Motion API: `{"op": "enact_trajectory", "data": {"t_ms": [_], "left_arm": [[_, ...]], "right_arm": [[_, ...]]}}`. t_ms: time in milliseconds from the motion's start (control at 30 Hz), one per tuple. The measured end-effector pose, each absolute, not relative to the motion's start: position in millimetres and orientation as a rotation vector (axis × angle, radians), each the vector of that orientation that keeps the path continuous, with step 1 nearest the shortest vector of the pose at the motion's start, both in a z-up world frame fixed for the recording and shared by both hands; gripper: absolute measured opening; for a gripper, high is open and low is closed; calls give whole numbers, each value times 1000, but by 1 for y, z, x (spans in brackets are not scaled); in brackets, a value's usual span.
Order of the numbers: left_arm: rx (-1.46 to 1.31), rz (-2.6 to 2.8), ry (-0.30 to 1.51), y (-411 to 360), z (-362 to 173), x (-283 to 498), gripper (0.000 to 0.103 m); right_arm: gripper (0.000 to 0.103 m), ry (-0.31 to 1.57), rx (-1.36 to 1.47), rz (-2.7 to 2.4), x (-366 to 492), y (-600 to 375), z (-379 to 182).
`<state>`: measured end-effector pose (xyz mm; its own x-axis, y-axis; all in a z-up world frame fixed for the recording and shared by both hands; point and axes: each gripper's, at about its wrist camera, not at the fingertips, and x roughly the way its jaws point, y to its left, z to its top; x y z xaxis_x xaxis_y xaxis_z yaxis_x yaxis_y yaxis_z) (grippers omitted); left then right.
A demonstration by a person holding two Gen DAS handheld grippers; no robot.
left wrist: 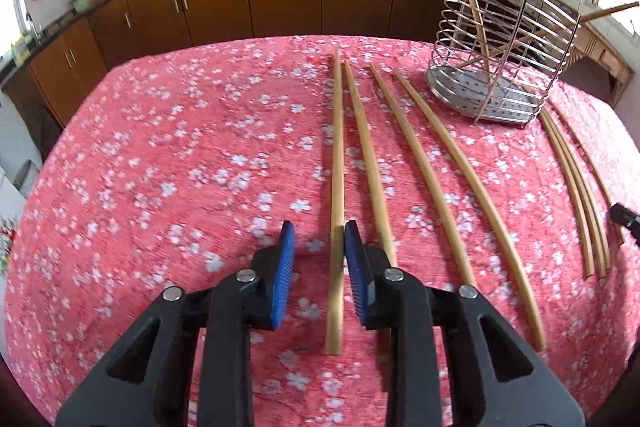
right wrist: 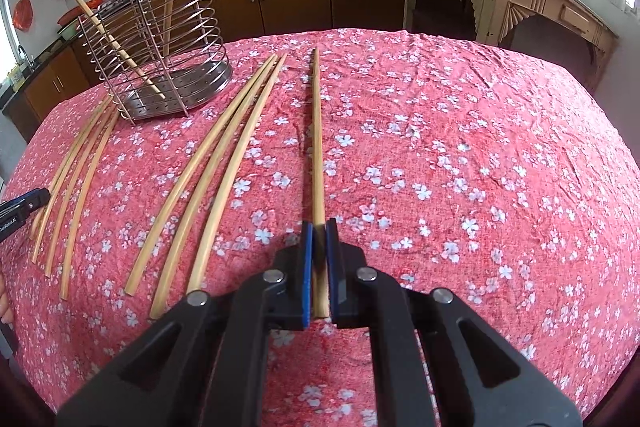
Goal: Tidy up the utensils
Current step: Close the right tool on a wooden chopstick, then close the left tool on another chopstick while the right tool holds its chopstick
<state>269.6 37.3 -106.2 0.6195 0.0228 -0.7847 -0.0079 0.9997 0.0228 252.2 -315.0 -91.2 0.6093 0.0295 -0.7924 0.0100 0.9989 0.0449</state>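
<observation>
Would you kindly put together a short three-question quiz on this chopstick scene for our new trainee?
1. True or false: the right gripper is shut on a chopstick lying on the tablecloth.
2. How many chopsticks already stand in the wire holder?
A. none
B. two
C. five
3. Fill in: the left gripper is ____, with a chopstick between its fingers, next to the right one.

Key
1. True: both blue pads press the chopstick's near end.
2. B: two lean inside the holder, seen from both wrist views.
3. Open: a clear gap shows between the left pad and the chopstick.
</observation>
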Motion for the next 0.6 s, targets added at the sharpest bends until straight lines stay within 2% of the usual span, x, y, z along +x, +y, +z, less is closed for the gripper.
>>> {"op": "enact_trajectory", "data": {"t_ms": [133, 267, 600], "left_arm": [[-4, 33, 905, 48, -105, 270, 25], [-2, 58, 898, 59, -105, 268, 13], [-57, 132, 885, 78, -105, 269, 11]], "right_arm": [[8, 913, 57, -13, 254, -323, -91], [8, 906, 76, -62, 253, -337, -91], [8, 895, 122, -186, 258, -365, -91]]}}
